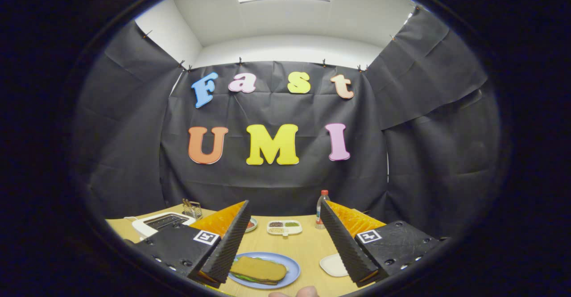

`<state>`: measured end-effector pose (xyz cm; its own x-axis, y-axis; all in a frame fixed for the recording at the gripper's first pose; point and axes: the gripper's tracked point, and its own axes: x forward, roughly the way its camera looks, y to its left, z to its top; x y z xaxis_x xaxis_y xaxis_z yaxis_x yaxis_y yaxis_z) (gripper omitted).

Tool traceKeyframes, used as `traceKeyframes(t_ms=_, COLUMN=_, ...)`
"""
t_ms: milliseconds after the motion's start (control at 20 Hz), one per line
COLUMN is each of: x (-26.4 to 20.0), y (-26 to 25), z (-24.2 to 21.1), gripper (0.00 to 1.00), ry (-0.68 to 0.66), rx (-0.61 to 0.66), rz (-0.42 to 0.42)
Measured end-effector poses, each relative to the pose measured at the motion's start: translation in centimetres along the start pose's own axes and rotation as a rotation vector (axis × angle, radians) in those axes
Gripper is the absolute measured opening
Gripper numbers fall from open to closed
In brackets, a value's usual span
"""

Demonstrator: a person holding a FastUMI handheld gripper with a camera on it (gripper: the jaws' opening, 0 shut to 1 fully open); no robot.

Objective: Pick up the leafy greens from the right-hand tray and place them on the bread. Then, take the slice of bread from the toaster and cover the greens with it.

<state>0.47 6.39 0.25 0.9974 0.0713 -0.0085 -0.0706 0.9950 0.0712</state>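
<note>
Gripper fingers spread wide and empty above the table; bread slice covers the greens on the blue plate, between the fingers, toaster left

The camera sits on the hand-held gripper and looks forward along its two fingers, which stand wide apart. It is held a little above the worktop, tipped slightly down. The plate lies close, between the fingers. The booth wall stands far ahead, with the ceiling above it.
</note>
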Motion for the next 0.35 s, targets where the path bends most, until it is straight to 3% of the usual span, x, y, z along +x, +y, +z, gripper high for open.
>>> traceKeyframes(t_ms=350, x=0.04, y=-0.25, z=-0.44, gripper=0.96, ry=0.01, rx=-0.002, rz=0.001)
